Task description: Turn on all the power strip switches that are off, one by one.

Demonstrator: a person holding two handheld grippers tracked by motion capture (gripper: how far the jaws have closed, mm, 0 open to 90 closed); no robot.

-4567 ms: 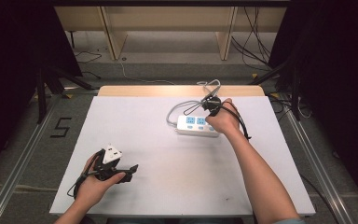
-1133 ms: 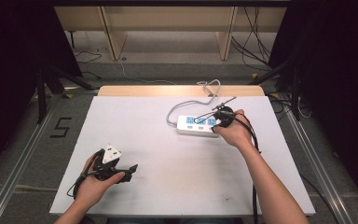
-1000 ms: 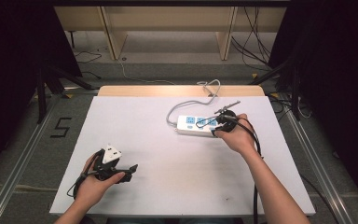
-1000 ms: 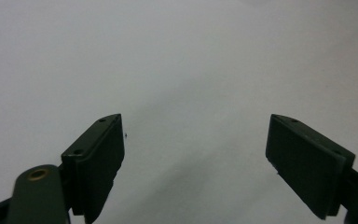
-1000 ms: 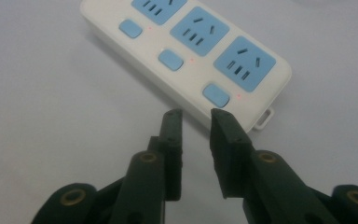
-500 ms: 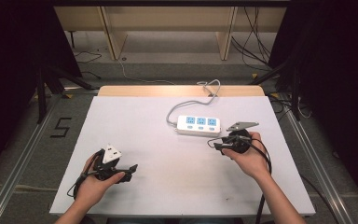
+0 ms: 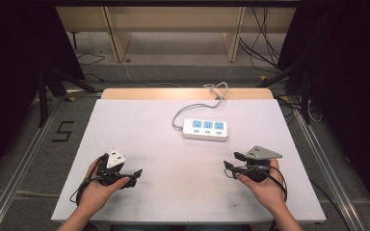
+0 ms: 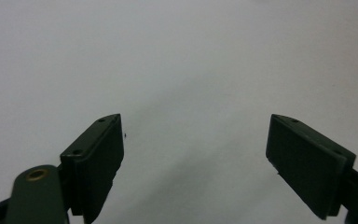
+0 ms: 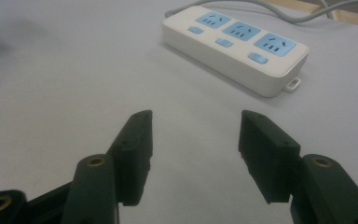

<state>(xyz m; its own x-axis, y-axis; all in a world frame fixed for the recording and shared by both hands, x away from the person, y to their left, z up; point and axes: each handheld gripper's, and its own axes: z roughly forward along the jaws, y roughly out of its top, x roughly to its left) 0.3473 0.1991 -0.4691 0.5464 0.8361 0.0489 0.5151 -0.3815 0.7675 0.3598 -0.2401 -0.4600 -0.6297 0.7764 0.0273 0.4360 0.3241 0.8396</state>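
Observation:
A white power strip (image 7: 205, 129) with three blue sockets lies flat on the white table (image 7: 144, 125), right of centre; its grey cable (image 7: 192, 103) curls off the far edge. My right gripper (image 7: 230, 161) rests low near the front right, open and empty, pointing left; its own view has the power strip (image 9: 235, 44) ahead and to the right, apart from the right gripper (image 9: 195, 140). My left gripper (image 7: 136, 174) rests at the front left, open, holding nothing. In its own view the left gripper (image 8: 193, 147) stands open over bare table.
The table's wooden far edge (image 7: 183, 93) borders a floor with loose cables. Metal rails (image 7: 318, 159) run along both sides of the table. A "5" is marked on the floor (image 7: 62, 131) at the left.
My right gripper has drawn back from the power strip toward the front right of the table and now rests there, open. The left gripper has stayed put.

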